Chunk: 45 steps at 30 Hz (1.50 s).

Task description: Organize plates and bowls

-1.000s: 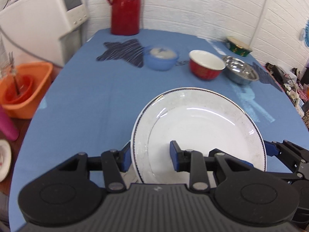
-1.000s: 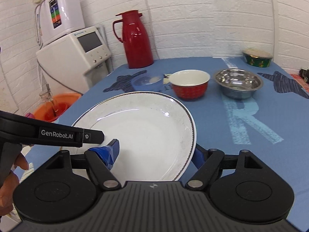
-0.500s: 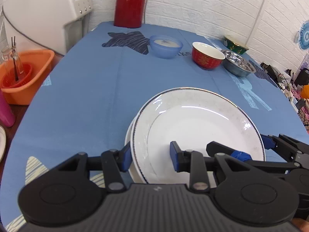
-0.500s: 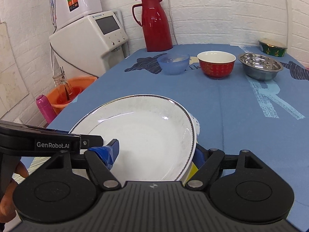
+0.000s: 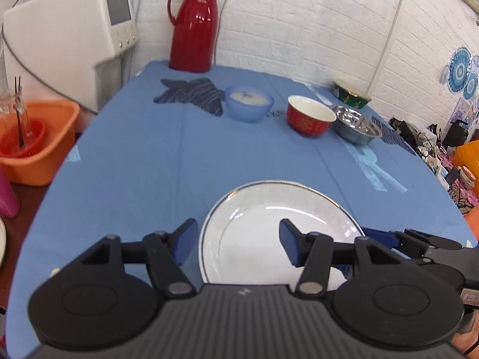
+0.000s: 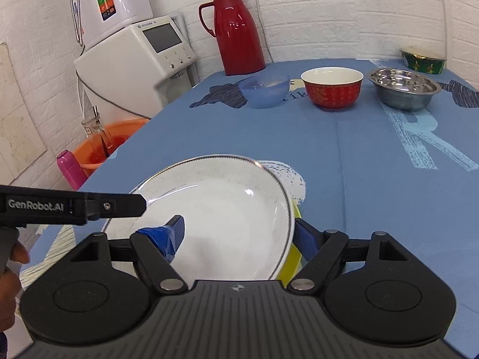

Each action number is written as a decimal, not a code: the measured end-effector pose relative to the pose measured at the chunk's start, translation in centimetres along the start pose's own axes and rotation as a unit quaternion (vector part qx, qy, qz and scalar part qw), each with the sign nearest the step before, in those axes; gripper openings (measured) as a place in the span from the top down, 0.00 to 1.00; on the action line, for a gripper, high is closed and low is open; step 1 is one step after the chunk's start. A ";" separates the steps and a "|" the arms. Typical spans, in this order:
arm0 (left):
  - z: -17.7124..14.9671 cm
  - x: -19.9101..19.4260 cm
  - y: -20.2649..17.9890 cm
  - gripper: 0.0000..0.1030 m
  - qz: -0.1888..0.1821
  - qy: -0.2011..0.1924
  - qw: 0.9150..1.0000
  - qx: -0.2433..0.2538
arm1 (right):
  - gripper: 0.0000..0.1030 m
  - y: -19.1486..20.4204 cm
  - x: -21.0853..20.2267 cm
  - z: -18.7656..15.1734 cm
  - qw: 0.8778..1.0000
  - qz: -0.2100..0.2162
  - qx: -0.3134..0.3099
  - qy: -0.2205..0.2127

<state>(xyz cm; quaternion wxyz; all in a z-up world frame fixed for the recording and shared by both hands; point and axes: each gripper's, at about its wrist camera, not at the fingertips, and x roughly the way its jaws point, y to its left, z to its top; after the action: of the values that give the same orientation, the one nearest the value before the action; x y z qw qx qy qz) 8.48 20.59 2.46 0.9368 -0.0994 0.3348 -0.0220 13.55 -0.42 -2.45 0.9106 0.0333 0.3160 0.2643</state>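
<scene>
A white plate with a dark rim lies at the near edge of the blue table, on top of other plates; a yellow-green edge shows under it. My left gripper is open, its fingers straddling the plate's left rim. My right gripper is open, its fingers on either side of the plate's right rim. A blue bowl, a red bowl and a steel bowl stand in a row at the far side.
A red thermos and a green bowl stand at the back. A white appliance and an orange basin sit off the table's left edge. Clutter lies to the right.
The plate has come down onto the stack at the near edge. My left gripper has opened and let go of its rim. The right gripper's fingers have spread a little.
</scene>
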 end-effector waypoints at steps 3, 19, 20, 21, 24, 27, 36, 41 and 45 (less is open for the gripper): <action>0.2 -0.2 -0.1 0.46 0.004 -0.006 1.000 0.004 | 0.37 -0.1 0.1 0.1 1.000 0.002 0.001 -0.001; 0.4 0.4 -5.1 0.33 -0.019 -0.018 1.000 0.012 | 0.38 -4.8 -3.6 -0.4 0.996 -0.039 0.085 -0.011; 0.4 0.4 -5.5 0.32 -0.022 -0.019 1.000 0.012 | 0.38 -5.3 -3.8 -0.5 0.994 -0.049 0.096 -0.004; 0.4 0.5 -5.9 0.32 -0.025 -0.019 0.999 0.013 | 0.38 -5.6 -3.9 -0.6 0.993 -0.059 0.105 0.006; 0.1 0.4 -7.1 0.30 -0.033 -0.023 0.999 0.009 | 0.38 -7.0 -4.5 -1.0 0.987 -0.081 0.138 0.031; -0.4 0.4 -8.0 0.29 -0.041 -0.023 0.999 -0.009 | 0.38 -7.8 -5.9 -1.8 0.986 -0.075 0.148 0.004; -1.5 0.2 -10.4 0.22 -0.046 -0.018 0.999 -0.021 | 0.37 -10.6 -8.4 -3.2 0.982 -0.058 0.177 -0.029; -1.2 0.3 -11.7 0.22 -0.046 -0.001 0.999 -0.013 | 0.37 -11.7 -9.3 -4.3 0.979 -0.063 0.187 -0.042; -0.6 1.3 -13.3 0.22 -0.040 0.006 0.999 0.007 | 0.37 -12.7 -9.7 -4.4 0.978 -0.055 0.195 -0.050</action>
<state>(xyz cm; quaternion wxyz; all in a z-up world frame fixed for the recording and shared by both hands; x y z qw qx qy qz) 9.48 7.34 3.91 0.9337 -0.1062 0.3362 -0.0626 10.33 -16.65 -3.44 0.9143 0.2056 0.3172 0.1453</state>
